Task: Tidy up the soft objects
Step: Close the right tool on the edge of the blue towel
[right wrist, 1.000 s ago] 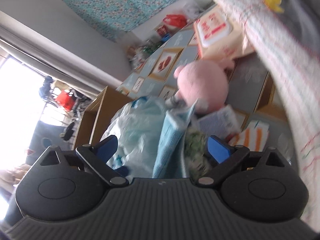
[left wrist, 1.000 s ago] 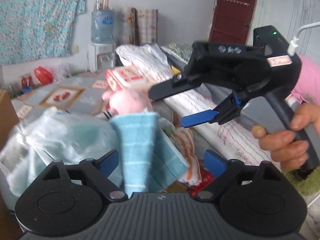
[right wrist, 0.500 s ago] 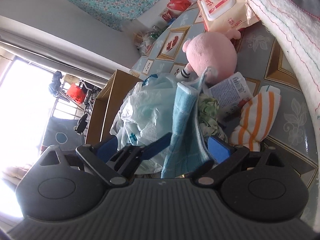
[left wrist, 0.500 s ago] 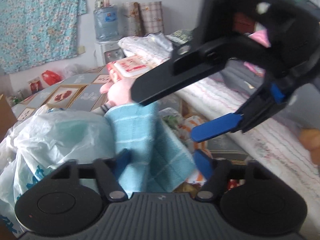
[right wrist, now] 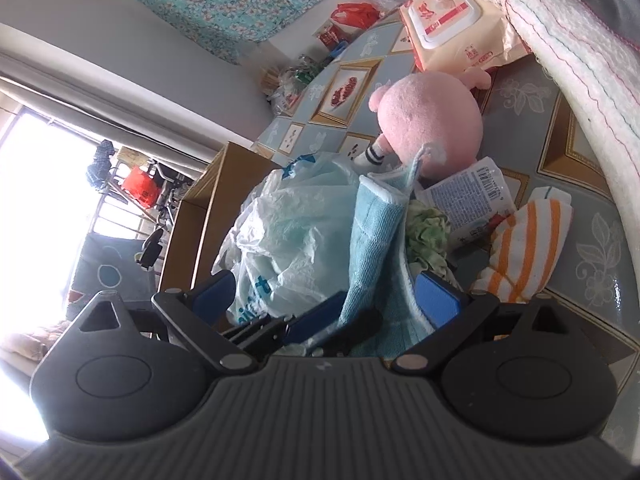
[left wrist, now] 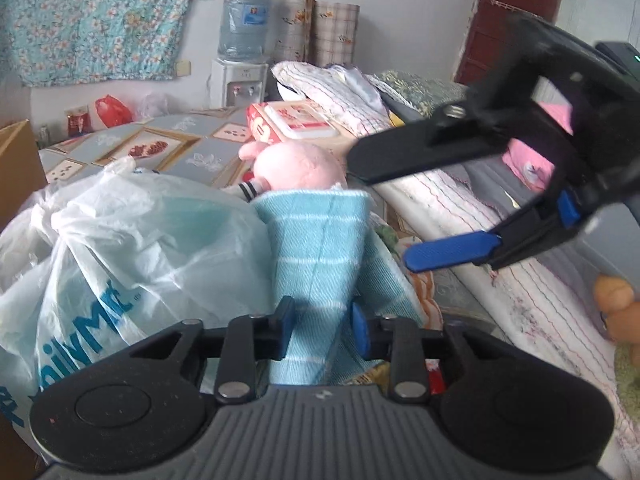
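Plastic bag (left wrist: 132, 240): crumpled, white, at the left.
Blue towel (left wrist: 320, 248): upright between bag and pink plush toy (left wrist: 298, 168).
Left gripper (left wrist: 322, 326): fingers just closing, clamping the towel's lower part.
Right gripper (left wrist: 400, 216): fingers spread apart, holding nothing.

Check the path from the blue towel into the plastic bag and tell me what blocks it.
Nothing visible stands between them. The blue towel stands upright against the plastic bag, pinched low between the pads of the left tool, whose jaws have just been closing. The bag's mouth is crumpled, so whether it is open cannot be told.
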`<move>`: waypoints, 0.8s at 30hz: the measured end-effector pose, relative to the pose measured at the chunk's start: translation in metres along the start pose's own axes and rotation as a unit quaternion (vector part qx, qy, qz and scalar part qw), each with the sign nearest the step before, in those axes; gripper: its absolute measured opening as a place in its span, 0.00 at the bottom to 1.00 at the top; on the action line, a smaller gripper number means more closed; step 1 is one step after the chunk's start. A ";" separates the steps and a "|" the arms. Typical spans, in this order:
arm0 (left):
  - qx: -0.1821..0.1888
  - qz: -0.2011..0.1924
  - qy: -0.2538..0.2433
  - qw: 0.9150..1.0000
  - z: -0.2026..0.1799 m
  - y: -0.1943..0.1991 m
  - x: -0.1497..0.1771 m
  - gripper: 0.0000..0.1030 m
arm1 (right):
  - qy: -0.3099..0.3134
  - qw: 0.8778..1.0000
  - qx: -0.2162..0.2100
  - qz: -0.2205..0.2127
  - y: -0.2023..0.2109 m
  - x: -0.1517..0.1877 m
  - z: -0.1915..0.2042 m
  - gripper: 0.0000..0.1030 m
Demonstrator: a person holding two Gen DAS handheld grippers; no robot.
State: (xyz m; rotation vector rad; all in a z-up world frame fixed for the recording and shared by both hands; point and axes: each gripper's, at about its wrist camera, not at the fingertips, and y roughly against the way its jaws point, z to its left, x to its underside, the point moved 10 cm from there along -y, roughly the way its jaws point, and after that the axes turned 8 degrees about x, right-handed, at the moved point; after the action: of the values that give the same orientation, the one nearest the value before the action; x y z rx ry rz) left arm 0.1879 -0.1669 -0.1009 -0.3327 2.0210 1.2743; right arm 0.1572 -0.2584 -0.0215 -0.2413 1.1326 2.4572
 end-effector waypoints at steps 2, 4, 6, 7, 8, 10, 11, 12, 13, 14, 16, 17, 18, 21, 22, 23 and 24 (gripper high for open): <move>0.000 0.000 -0.002 1.000 -0.002 -0.001 0.002 0.32 | -0.004 1.000 0.009 0.004 -0.006 0.000 -0.003 0.94; 0.004 -0.002 0.001 1.000 -0.001 -0.002 0.002 0.14 | -0.008 1.000 0.014 0.008 -0.012 0.001 -0.005 0.95; 0.012 -0.007 0.008 1.000 -0.001 -0.001 0.000 0.09 | -0.015 1.000 0.013 0.012 -0.016 0.002 -0.006 0.95; 0.020 -0.014 0.010 1.000 -0.003 0.002 -0.001 0.09 | -0.017 1.000 0.009 0.012 -0.016 0.002 -0.006 0.95; 0.029 -0.019 0.011 0.999 -0.006 0.004 -0.003 0.09 | -0.018 1.000 0.007 0.011 -0.016 0.001 -0.006 0.95; 0.050 -0.020 0.011 0.999 -0.014 0.003 -0.004 0.09 | -0.015 1.000 0.008 0.009 -0.016 0.000 -0.005 0.95; 0.058 -0.019 0.014 0.998 -0.017 0.001 -0.003 0.10 | -0.013 1.000 0.011 0.008 -0.016 0.000 -0.006 0.95; 0.066 -0.021 0.014 0.998 -0.020 -0.002 -0.002 0.12 | -0.010 1.000 0.015 0.007 -0.017 -0.001 -0.006 0.94; 0.071 -0.023 0.013 0.997 -0.023 -0.004 -0.002 0.20 | -0.004 1.000 0.020 0.005 -0.018 -0.001 -0.005 0.93; 0.075 -0.022 0.013 0.997 -0.025 -0.006 -0.001 0.23 | 0.003 1.000 0.025 0.004 -0.020 0.000 -0.005 0.86; 0.086 -0.025 0.015 0.996 -0.029 -0.007 0.001 0.38 | 0.018 0.999 0.037 0.010 -0.025 0.001 -0.004 0.73; 0.090 -0.028 0.014 0.995 -0.030 -0.007 0.002 0.41 | 0.025 0.999 0.044 0.012 -0.027 0.003 -0.005 0.66; 0.095 -0.030 0.012 0.995 -0.031 -0.005 0.002 0.46 | 0.031 0.998 0.050 0.014 -0.029 0.004 -0.006 0.58; 0.116 -0.031 0.010 0.993 -0.034 0.000 0.005 0.54 | 0.041 0.996 0.071 0.021 -0.038 0.006 -0.014 0.42; 0.121 -0.031 0.010 0.992 -0.034 0.002 0.006 0.57 | 0.039 0.996 0.075 0.025 -0.042 0.007 -0.019 0.39; 0.124 -0.030 0.009 0.992 -0.034 0.005 0.007 0.58 | 0.037 0.996 0.079 0.028 -0.044 0.008 -0.024 0.29; 0.125 -0.031 0.007 0.992 -0.033 0.008 0.007 0.60 | 0.033 0.996 0.082 0.030 -0.046 0.009 -0.029 0.22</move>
State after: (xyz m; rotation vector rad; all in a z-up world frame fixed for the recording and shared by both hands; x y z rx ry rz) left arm 0.1645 -0.1904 -0.0918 -0.2831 2.1367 0.9702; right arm 0.1691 -0.2515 -0.0751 -0.2442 1.3812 2.4065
